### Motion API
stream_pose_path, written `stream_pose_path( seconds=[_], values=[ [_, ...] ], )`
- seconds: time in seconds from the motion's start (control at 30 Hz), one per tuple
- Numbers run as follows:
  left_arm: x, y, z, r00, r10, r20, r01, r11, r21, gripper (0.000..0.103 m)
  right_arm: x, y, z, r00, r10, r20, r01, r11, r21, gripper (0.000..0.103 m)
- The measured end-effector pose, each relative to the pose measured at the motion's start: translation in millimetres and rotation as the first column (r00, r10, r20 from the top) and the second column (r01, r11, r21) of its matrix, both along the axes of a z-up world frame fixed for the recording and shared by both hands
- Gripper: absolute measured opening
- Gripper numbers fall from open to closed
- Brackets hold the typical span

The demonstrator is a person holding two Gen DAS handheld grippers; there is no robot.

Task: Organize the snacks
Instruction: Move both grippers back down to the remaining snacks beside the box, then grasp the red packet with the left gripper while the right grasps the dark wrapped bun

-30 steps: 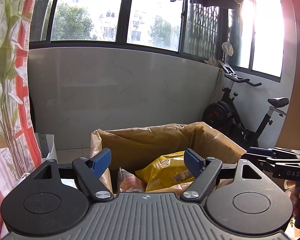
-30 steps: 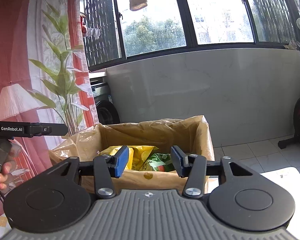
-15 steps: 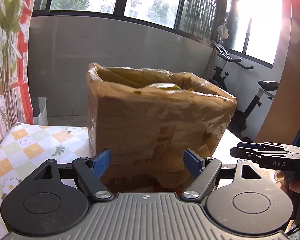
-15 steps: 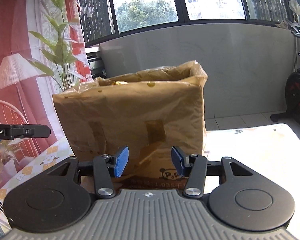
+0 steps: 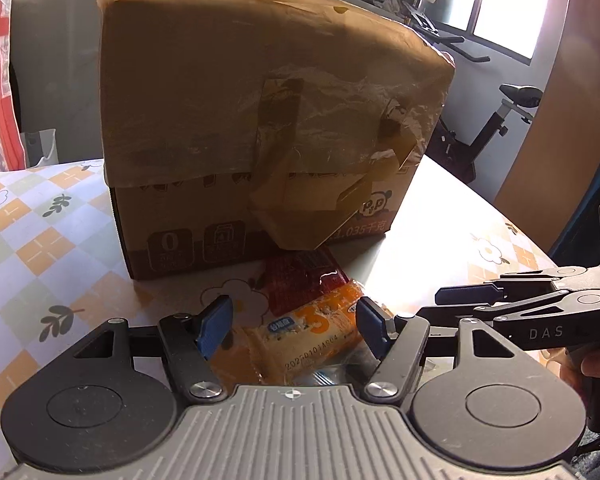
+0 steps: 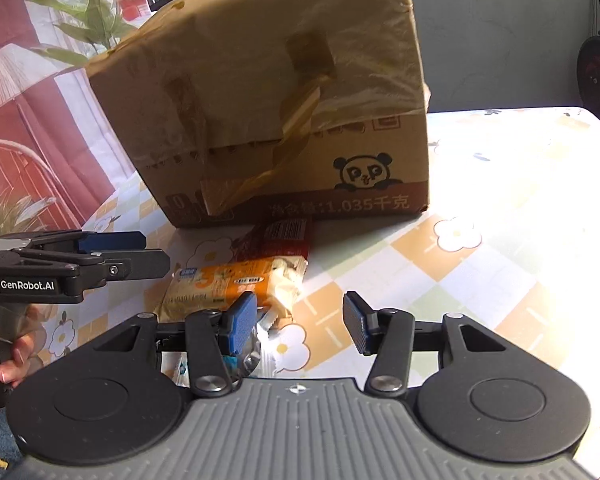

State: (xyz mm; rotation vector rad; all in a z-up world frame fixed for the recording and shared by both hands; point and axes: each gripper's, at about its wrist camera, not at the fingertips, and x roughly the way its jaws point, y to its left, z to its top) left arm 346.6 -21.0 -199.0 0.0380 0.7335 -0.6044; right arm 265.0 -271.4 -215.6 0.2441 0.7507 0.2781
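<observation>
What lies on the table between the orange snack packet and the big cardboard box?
A dark red snack packet lies there, flat, between the orange packet and the box; both wrist views show it.

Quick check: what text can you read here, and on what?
"1.035千克": cardboard box, by its panda logo.
"GenRobot.AI": left gripper.
"DAS": right gripper.
"3", with a partly legible date code: orange snack packet.
Red packet: print too small to read.
Box icon panels: only "0" legible.

The cardboard box point(image 5: 236, 92) hides its own contents, and its top is cut off in the right wrist view. The orange snack packet point(image 5: 312, 332) covers part of the red packet point(image 5: 300, 276) near the box.
</observation>
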Motion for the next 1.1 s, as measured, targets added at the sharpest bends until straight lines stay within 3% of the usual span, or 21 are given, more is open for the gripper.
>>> stream_pose_path(
  seconds=[0.1, 0.17, 0.23, 0.37, 0.47, 0.57, 0.73, 0.9, 1.0, 1.1],
  values=[
    [-8.3, 11.2, -2.5, 0.999, 0.037, -0.02, -0.037, 0.999, -0.015, 0.07, 2.2, 15.8, -2.1, 0.998, 0.062, -0.02, -0.062, 0.998, 0.006, 0.062],
    [-12.3, 19.2, -2.8, 0.997, 0.067, -0.027, -0.068, 0.997, -0.021, 0.07, 5.6, 29.8, -4.0, 0.993, 0.116, -0.03, -0.116, 0.993, -0.015, 0.078],
    [-17.8, 27.5, -3.1, 0.995, 0.098, -0.029, -0.099, 0.995, -0.028, 0.07, 9.1, 43.6, -8.2, 0.987, 0.152, -0.046, -0.155, 0.986, -0.055, 0.082],
    [-27.2, 34.5, -3.4, 0.986, 0.16, -0.037, -0.161, 0.986, -0.05, 0.07, 13.9, 68.5, -21.6, 0.977, 0.203, -0.068, -0.211, 0.966, -0.151, 0.082],
    [-32.7, 36.1, -3.3, 0.981, 0.189, -0.042, -0.191, 0.98, -0.056, 0.07, 10.6, 75.4, -26.9, 0.976, 0.218, -0.025, -0.218, 0.953, -0.211, 0.082],
    [-33.2, 34.9, -4.4, 0.98, 0.195, -0.048, -0.198, 0.979, -0.056, 0.07, 6.4, 70.7, -28.0, 0.975, 0.224, -0.006, -0.219, 0.947, -0.237, 0.069],
    [-28.2, 29.6, -5.2, 0.98, 0.188, -0.063, -0.191, 0.98, -0.055, 0.07, -3.4, 51.0, -26.0, 0.97, 0.242, 0.002, -0.238, 0.954, -0.184, 0.062],
    [-16.1, 18.1, -6.6, 0.983, 0.164, -0.081, -0.167, 0.985, -0.043, 0.07, -13.3, 22.6, -21.2, 0.982, 0.184, 0.03, -0.181, 0.978, -0.102, 0.061],
    [-7.6, 9.5, -5.2, 0.981, 0.173, -0.088, -0.177, 0.984, -0.034, 0.07, -18.5, 7.6, -12.6, 0.986, 0.14, 0.089, -0.13, 0.985, -0.114, 0.061],
    [2.0, -4.3, -4.3, 0.983, 0.16, -0.09, -0.164, 0.986, -0.035, 0.07, -15.5, -4.8, -13.0, 0.987, 0.1, 0.122, -0.077, 0.98, -0.181, 0.061]
  ],
)
